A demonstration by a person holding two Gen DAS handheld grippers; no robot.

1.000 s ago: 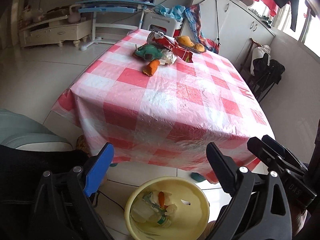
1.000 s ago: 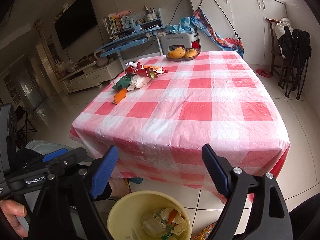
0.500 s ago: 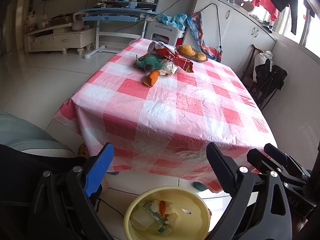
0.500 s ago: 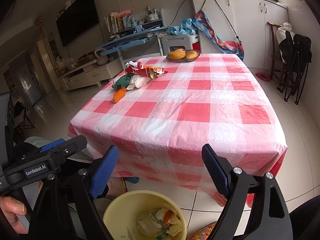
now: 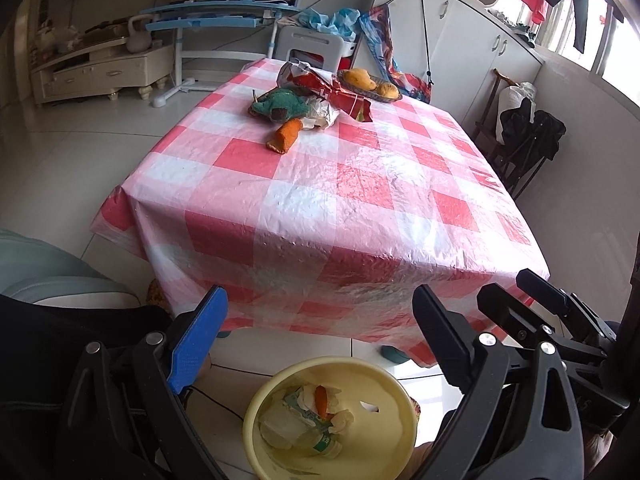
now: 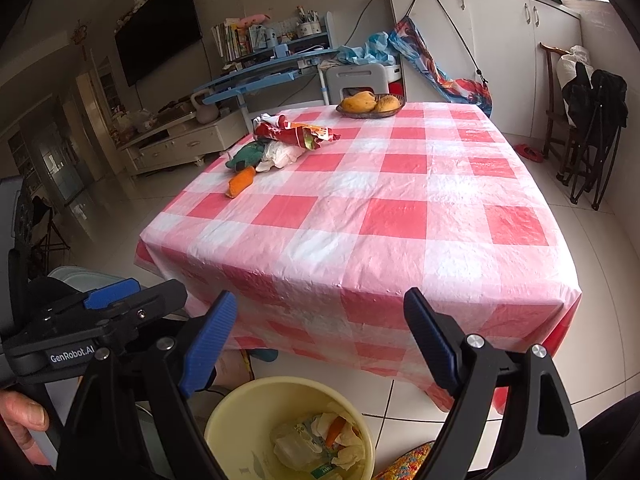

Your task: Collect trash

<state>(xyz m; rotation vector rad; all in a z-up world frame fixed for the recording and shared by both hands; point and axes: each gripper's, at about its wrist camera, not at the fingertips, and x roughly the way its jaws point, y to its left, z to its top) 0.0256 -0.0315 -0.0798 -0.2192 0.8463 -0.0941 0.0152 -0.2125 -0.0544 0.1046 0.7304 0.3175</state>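
Observation:
A yellow bin (image 5: 380,436) stands on the floor just below both grippers, holding crumpled paper, a bottle and an orange scrap (image 5: 320,398); it shows in the right wrist view too (image 6: 240,408). My left gripper (image 5: 320,296) is open and empty above it. My right gripper (image 6: 320,296) is also open and empty, beside the left one. Far across the checked table (image 5: 360,200) lie a red snack bag (image 5: 328,88), a green cloth lump (image 5: 280,104), an orange piece (image 5: 286,134) and a crumpled white bag (image 5: 320,114).
A basket of yellow fruit (image 6: 370,104) sits at the table's far edge. A chair hung with dark clothes (image 6: 592,120) stands right of the table, white cabinets behind it. A pale seat (image 5: 48,280) is at the left. A hand (image 6: 20,416) holds the left gripper.
The left wrist view has shifted slightly; the table's near edge sits a little lower in it. Both grippers stay open and empty, and nothing on the table or in the bin has moved.

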